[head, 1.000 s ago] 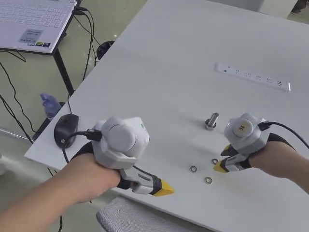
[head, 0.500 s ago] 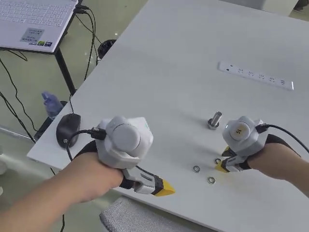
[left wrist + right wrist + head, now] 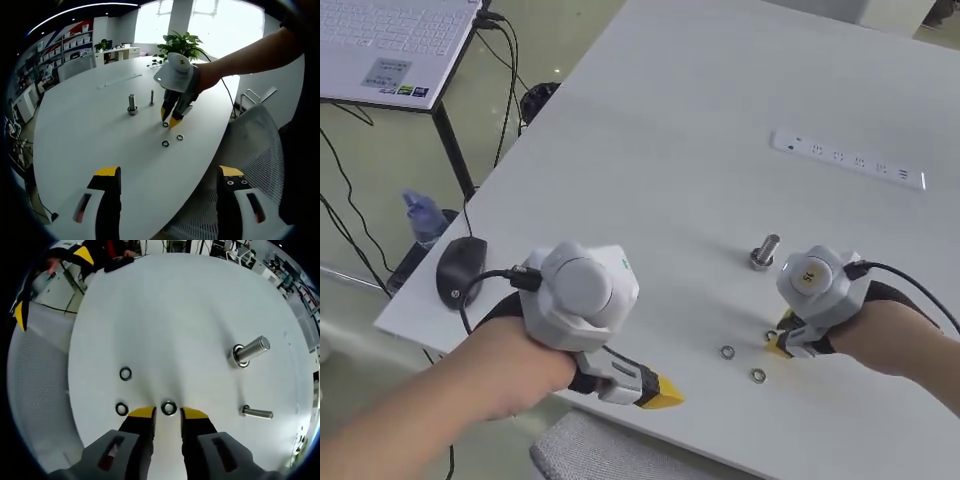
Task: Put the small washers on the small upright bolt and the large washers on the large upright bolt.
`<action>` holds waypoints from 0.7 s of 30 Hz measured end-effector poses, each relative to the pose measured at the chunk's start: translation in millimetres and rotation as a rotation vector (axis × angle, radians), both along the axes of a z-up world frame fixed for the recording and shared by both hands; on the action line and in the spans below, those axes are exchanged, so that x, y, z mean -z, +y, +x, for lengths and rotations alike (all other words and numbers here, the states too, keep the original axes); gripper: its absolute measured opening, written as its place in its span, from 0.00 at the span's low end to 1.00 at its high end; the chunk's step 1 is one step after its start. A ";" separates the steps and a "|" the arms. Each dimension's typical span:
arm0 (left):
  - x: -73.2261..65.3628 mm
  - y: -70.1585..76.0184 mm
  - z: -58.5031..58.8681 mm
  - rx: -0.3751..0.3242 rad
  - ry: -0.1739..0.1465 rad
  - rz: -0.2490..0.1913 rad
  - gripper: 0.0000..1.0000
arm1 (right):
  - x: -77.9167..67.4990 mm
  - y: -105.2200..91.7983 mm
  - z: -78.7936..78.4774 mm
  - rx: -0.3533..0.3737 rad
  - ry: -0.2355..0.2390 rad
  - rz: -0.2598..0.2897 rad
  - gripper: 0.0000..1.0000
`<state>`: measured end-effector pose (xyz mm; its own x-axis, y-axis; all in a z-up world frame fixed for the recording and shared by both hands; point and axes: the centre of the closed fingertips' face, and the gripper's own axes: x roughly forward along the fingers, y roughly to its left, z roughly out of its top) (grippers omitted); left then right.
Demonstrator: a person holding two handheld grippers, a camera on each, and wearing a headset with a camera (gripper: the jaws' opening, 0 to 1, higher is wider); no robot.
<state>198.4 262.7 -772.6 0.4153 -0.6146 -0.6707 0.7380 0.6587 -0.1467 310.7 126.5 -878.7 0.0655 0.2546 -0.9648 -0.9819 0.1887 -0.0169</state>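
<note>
Three small metal washers lie near the table's front edge; their sizes look alike. My right gripper (image 3: 168,415) is open with a narrow gap, tips down on the table either side of one washer (image 3: 169,408). The other two washers (image 3: 125,373) (image 3: 121,408) lie to its left, and in the head view at washer (image 3: 727,352) and washer (image 3: 758,375). The large upright bolt (image 3: 247,352) (image 3: 763,252) and the thin small bolt (image 3: 257,413) (image 3: 152,97) stand beyond. My left gripper (image 3: 167,172) (image 3: 660,393) hangs wide open and empty off the table's front edge.
A white power strip (image 3: 848,160) lies far back on the white table (image 3: 650,150). A black mouse (image 3: 458,272) sits at the left corner. A laptop (image 3: 390,40) stands on a side stand to the left. A grey mesh chair (image 3: 250,160) is below the table edge.
My right gripper has edged down and slightly left, closing in over the washer nearest it. The left gripper has barely moved. The head camera shifted a little.
</note>
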 end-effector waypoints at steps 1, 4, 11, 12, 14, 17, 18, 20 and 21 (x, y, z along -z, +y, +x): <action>-0.7 1.6 -0.6 0.004 0.000 0.004 0.78 | 0.0 0.0 0.0 0.001 0.000 -0.001 0.19; -4.0 5.5 -0.7 0.010 -0.004 0.006 0.77 | 0.6 0.7 0.3 0.010 -0.008 -0.011 0.15; -2.8 10.8 -1.9 0.024 -0.002 0.019 0.76 | 0.7 0.2 1.1 0.019 -0.013 -0.057 0.14; -1.8 10.7 -2.5 0.027 -0.001 0.024 0.75 | 1.2 0.4 1.7 0.013 -0.012 -0.063 0.13; -2.0 7.9 -3.1 0.027 -0.003 0.025 0.75 | 0.9 0.0 0.9 0.004 -0.011 -0.074 0.13; -7.6 1.3 -4.7 0.025 -0.012 0.021 0.75 | 0.7 -0.6 0.7 0.004 -0.012 -0.070 0.13; -10.1 -0.7 -4.9 0.019 -0.018 0.017 0.75 | 0.6 -1.0 0.9 0.012 -0.008 -0.063 0.13; -11.8 -2.7 -5.5 0.007 -0.021 0.008 0.76 | 0.3 -1.5 0.2 0.018 -0.005 -0.058 0.13; -11.5 -3.0 -6.2 -0.002 -0.023 0.012 0.77 | 0.4 -1.9 -0.2 0.021 -0.004 -0.058 0.13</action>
<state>192.2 259.7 -761.1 0.4321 -0.6055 -0.6684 0.7398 0.6618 -0.1214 310.5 124.6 -879.1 0.0742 0.1966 -0.9777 -0.9775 0.2082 -0.0323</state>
